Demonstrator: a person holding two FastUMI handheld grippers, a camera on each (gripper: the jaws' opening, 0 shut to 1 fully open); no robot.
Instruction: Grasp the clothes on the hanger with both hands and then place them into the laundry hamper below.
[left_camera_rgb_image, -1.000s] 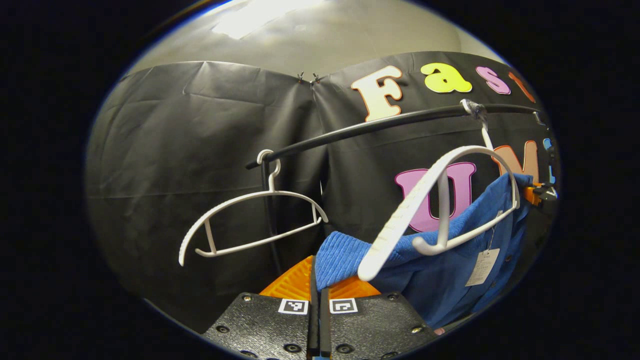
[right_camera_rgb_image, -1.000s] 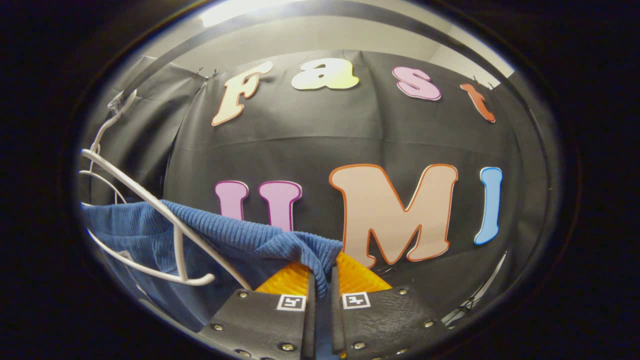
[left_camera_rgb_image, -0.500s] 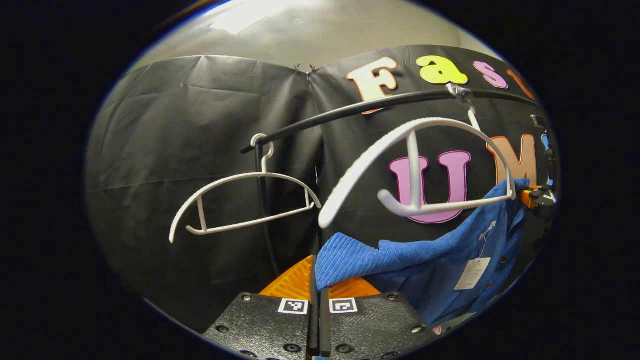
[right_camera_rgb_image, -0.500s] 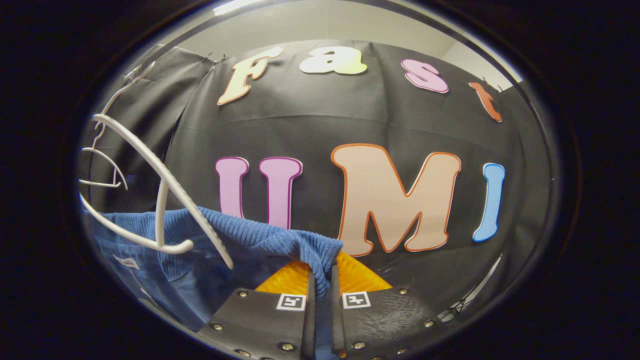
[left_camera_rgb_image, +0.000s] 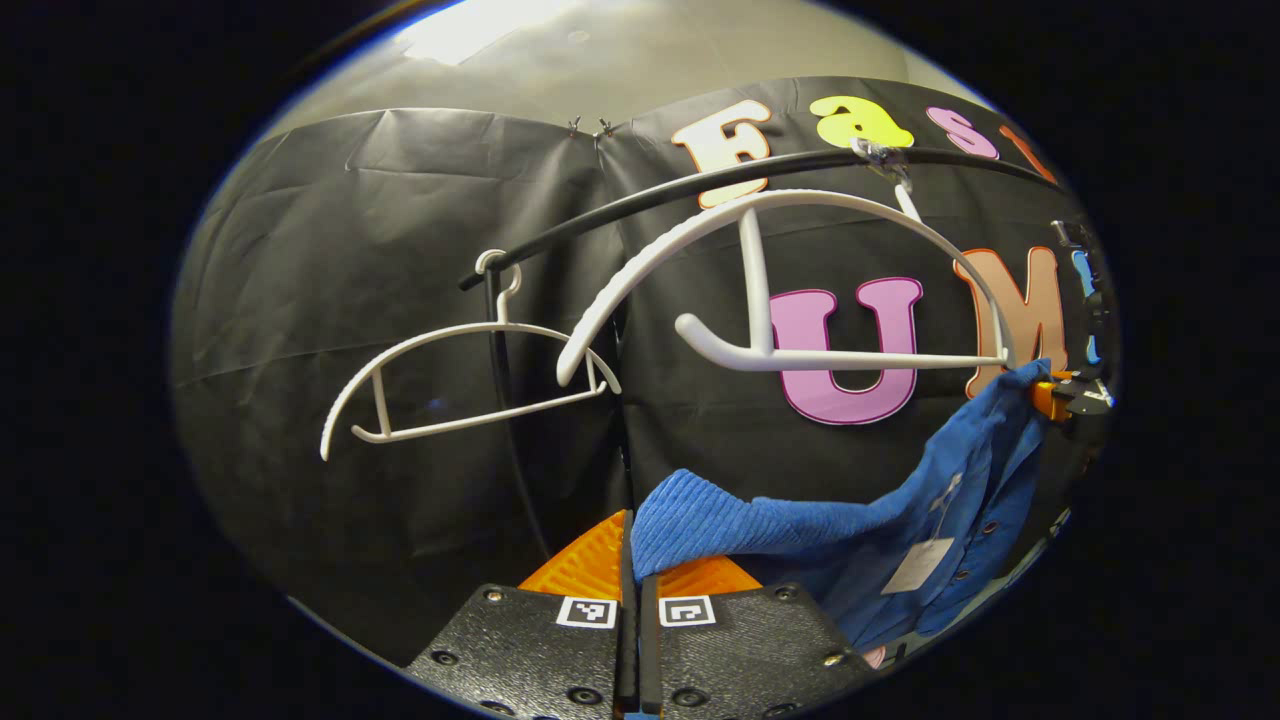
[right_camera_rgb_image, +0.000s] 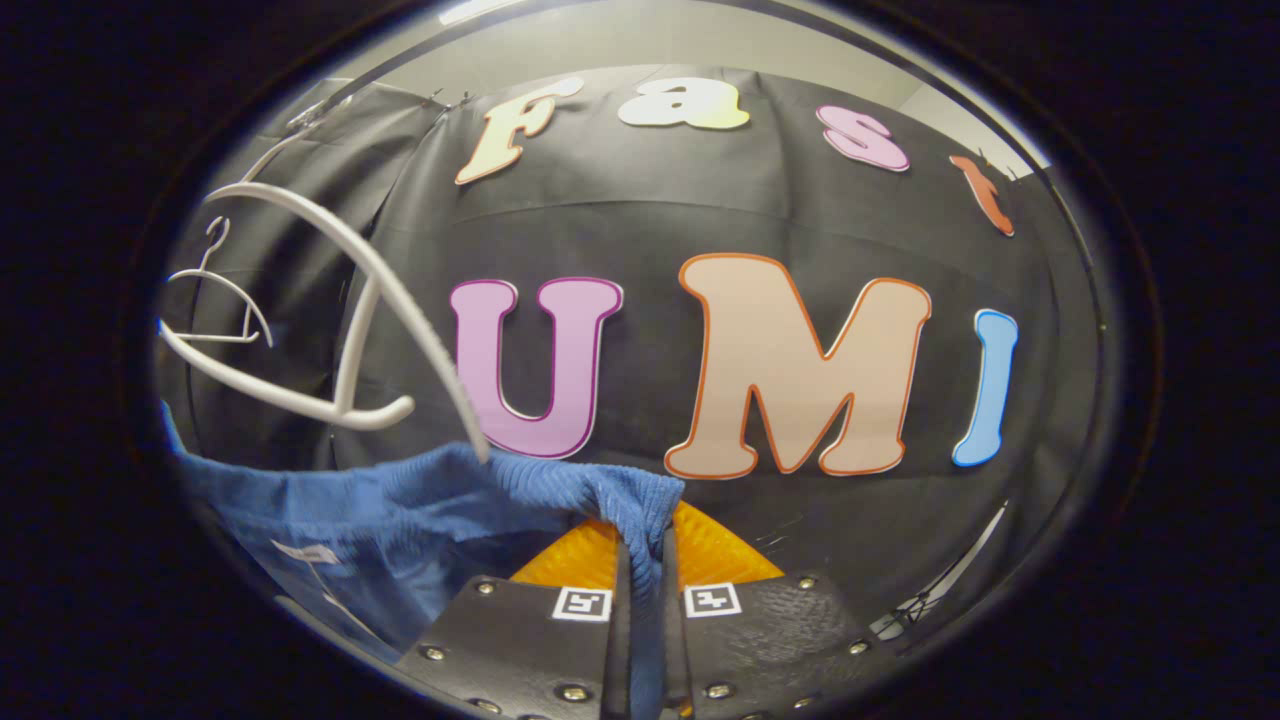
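We see the blue ribbed corduroy garment (left_camera_rgb_image: 860, 520) slung between both grippers — the left gripper (left_camera_rgb_image: 632, 560) clenched on one corner, the right gripper (right_camera_rgb_image: 640, 560) clamped on the other. It hangs below the large white plastic hanger (left_camera_rgb_image: 800, 290) on the black rail (left_camera_rgb_image: 640, 205), apart from it.

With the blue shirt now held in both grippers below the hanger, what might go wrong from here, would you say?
1. The left gripper and the right gripper each pinch only a small edge of the shirt; its hanging bulk might slip out.
2. One hanger tip sits close above the fabric in the right gripper view and might snag.
3. The paper tag dangles and might catch.
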